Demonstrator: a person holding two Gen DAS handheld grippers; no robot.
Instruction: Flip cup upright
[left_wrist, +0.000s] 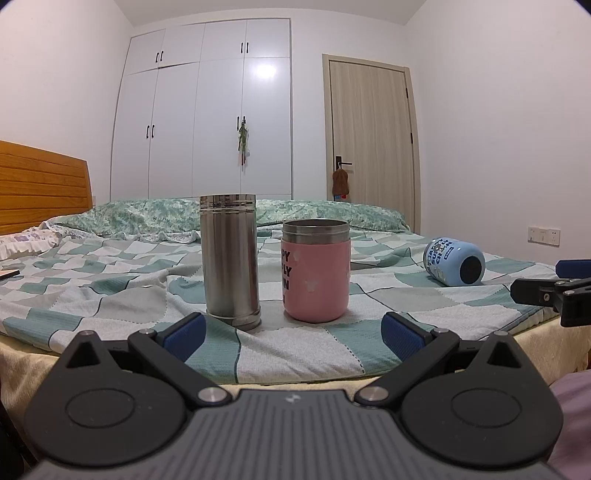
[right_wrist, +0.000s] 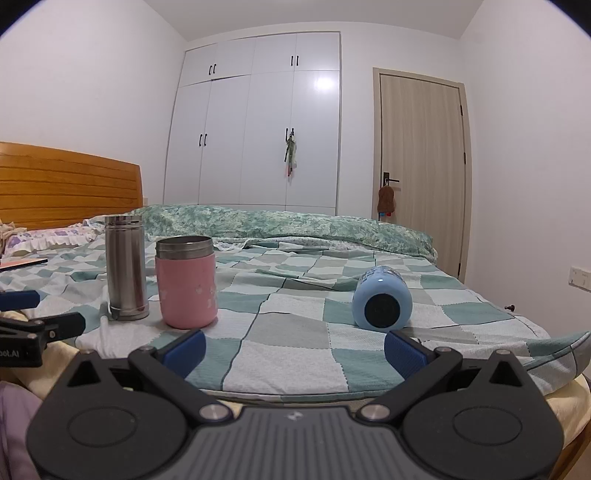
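A light blue cup (right_wrist: 382, 299) lies on its side on the checked bedspread, its dark base facing me; it also shows in the left wrist view (left_wrist: 453, 261) at the right. A pink cup (left_wrist: 316, 269) and a tall steel flask (left_wrist: 229, 258) stand upright; both show in the right wrist view, the pink cup (right_wrist: 185, 282) and the flask (right_wrist: 125, 267). My left gripper (left_wrist: 294, 338) is open and empty, just short of the two upright cups. My right gripper (right_wrist: 294, 349) is open and empty, a little short of the blue cup.
The bed's near edge (right_wrist: 332, 395) runs just past both grippers. A green quilt roll (right_wrist: 288, 225) lies at the back, a wooden headboard (right_wrist: 66, 184) at the left. A wardrobe (right_wrist: 266, 122) and a door (right_wrist: 421, 147) stand behind.
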